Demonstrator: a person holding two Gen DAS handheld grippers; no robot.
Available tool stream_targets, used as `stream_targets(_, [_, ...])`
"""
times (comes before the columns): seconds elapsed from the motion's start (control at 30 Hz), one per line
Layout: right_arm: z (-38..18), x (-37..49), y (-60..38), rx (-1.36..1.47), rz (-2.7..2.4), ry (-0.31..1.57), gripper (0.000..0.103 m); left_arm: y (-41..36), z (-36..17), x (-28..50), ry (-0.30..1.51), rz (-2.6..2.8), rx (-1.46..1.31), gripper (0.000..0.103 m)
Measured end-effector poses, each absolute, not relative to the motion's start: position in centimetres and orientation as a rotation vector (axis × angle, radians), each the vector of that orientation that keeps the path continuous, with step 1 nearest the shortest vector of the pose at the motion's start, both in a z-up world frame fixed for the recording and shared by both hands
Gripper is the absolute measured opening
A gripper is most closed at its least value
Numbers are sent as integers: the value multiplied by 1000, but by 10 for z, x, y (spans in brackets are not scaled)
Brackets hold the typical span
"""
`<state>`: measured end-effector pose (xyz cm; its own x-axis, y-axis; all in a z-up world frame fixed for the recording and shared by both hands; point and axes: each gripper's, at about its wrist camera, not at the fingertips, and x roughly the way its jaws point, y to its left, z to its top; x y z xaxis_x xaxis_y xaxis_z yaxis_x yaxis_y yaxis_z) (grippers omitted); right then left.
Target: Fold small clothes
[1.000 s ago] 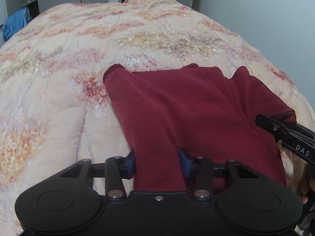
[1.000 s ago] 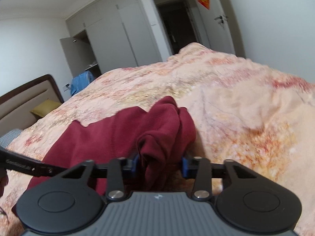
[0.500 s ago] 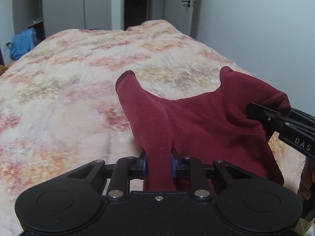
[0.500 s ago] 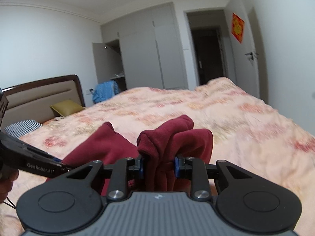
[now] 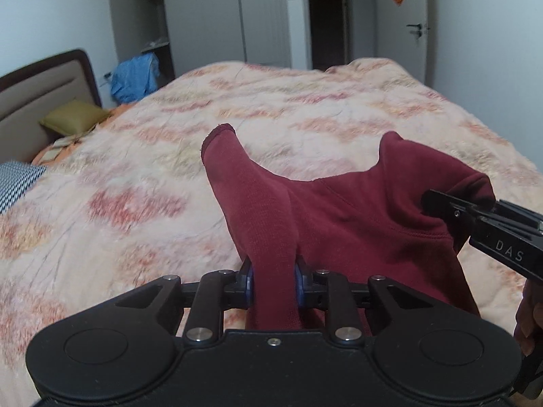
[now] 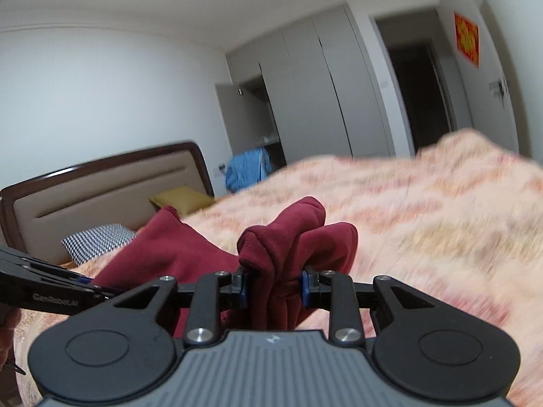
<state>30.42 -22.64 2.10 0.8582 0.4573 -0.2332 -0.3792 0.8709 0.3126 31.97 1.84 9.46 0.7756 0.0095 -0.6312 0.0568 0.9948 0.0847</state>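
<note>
- Dark red garment pinched at two places and held up above the bedspread, slung between the two tools.
- Left gripper clamped on a narrow bunched strip of the cloth, blue pads pressing it from both sides; loose end standing up past the fingers.
- Right gripper closed on a thicker wad of the same cloth, folds spilling over the top of the pads; seen from the left camera, its fingers bite the far-right corner.
- Step in hand, by the look of it: the lift-and-spread at the start of a fold, both corners taken and the body of the garment hanging slack between them.
- Lower edge of the garment hidden behind the gripper bodies; impossible to tell whether it trails on the bedspread or hangs clear.
- Next move probably calls for drawing the two grips apart to take out the sag, then lowering the cloth flat on the bedspread before any fold.
- Needs an even pull on both sides; the right-hand wad looks bulky and may have to be re-pinched at a single layer.
- Containers: no basket, box or tray in view.
- Open wardrobe niche behind the bed, a few small items on its shelf, too small to name; blue cloth heaped below it.
- Olive pillow and checked pillow by the headboard, well apart from the work.
</note>
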Motion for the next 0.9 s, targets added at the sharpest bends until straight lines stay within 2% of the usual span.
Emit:
stream_targets(0.2, [-18,311,-208,264,416,428,32,36,51,316,760,-7,72,26])
stream_targets(0.37, [-37,310,-233,311,351,490,47,43,33,317,767,6,35,36])
stream_targets(0.47, [-42,307,-238,288,323,503,58,46,32,316,773,14,8,50])
stream_targets(0.53, [-43,305,-239,281,307,510,61,47,33,315,772,14,-5,65])
stream_targets(0.63, [-38,300,-239,262,283,499,73,47,37,309,751,22,-16,80])
stream_targets(0.7, [-32,295,-238,245,278,481,77,47,42,304,734,38,-18,85])
stream_targets(0.77, [-24,290,-237,226,279,462,86,47,48,299,718,49,-17,87])
stream_targets(0.9, [-4,274,-234,187,283,400,97,46,65,284,665,77,-13,99])
